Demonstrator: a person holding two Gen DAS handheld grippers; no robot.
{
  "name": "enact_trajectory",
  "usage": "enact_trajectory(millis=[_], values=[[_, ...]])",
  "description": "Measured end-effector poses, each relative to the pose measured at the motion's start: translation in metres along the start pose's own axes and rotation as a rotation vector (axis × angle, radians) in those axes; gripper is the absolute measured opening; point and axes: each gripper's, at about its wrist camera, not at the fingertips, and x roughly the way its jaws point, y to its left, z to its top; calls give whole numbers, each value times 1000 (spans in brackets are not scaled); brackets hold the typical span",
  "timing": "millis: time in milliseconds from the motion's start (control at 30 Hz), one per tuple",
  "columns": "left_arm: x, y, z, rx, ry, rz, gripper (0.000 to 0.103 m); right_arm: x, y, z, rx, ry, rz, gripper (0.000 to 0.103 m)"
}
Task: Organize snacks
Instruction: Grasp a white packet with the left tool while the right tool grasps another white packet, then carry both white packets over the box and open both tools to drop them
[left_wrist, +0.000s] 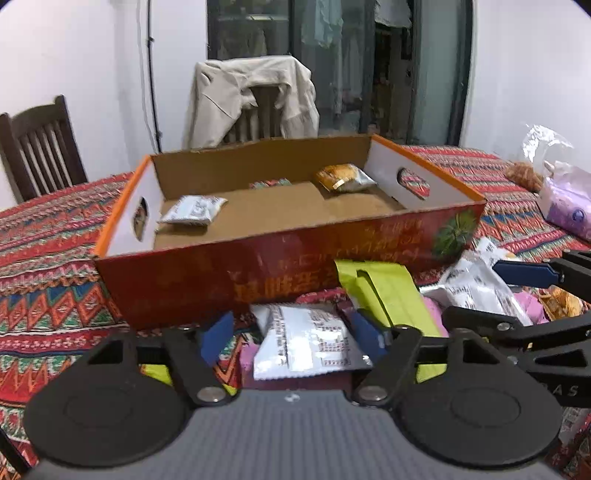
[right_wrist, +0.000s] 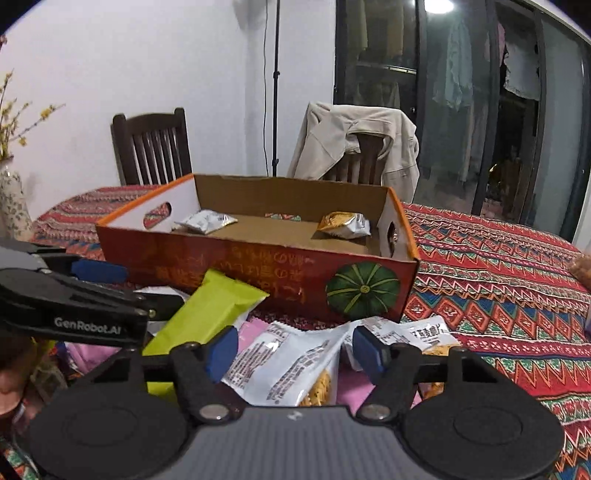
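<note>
A red cardboard box stands open on the table, also in the right wrist view. Inside lie a silver packet at the left and a gold-and-silver packet at the right. Loose snacks lie in front of it: a lime-green packet, white printed packets and pink ones. My left gripper is open over a white packet. My right gripper is open over a white noodle-snack packet. The lime-green packet lies left of it.
The table has a red patterned cloth. Two wooden chairs stand behind it, one draped with a beige jacket. A purple tissue pack and a clear bag sit at the right. A vase stands far left.
</note>
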Motion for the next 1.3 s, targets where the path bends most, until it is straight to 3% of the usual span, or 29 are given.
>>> enact_trajectory(millis=[33,133,200,300,500,600,633,900,1300], values=[[3,1,1,-5,13,-14,57,1,2,-2,-10,6,-8,68],[6,5,0,-18,19,-35,48,0,1,-5,-16,7,-9,67],[1,4,0,-9,4,-32,47,-1,2,-6,-38,3,-14,64],[-12,0,-2,-3,-41,-28,46,-2,1,-6,-59,-5,-12,47],[-60,-3,-9,-87,-124,7,46,-8,1,-8,-91,-39,-17,42],[-94,-6,-16,-133,-178,15,46,-22,1,-5,-87,-70,-5,27],[-105,-7,-18,-145,-194,17,46,-27,1,-4,-87,-78,3,13],[-169,-22,-47,-201,-252,25,46,-80,1,-12,-80,-125,56,9],[-211,-46,-72,-194,-283,31,46,-165,2,-40,-60,-187,85,9]])
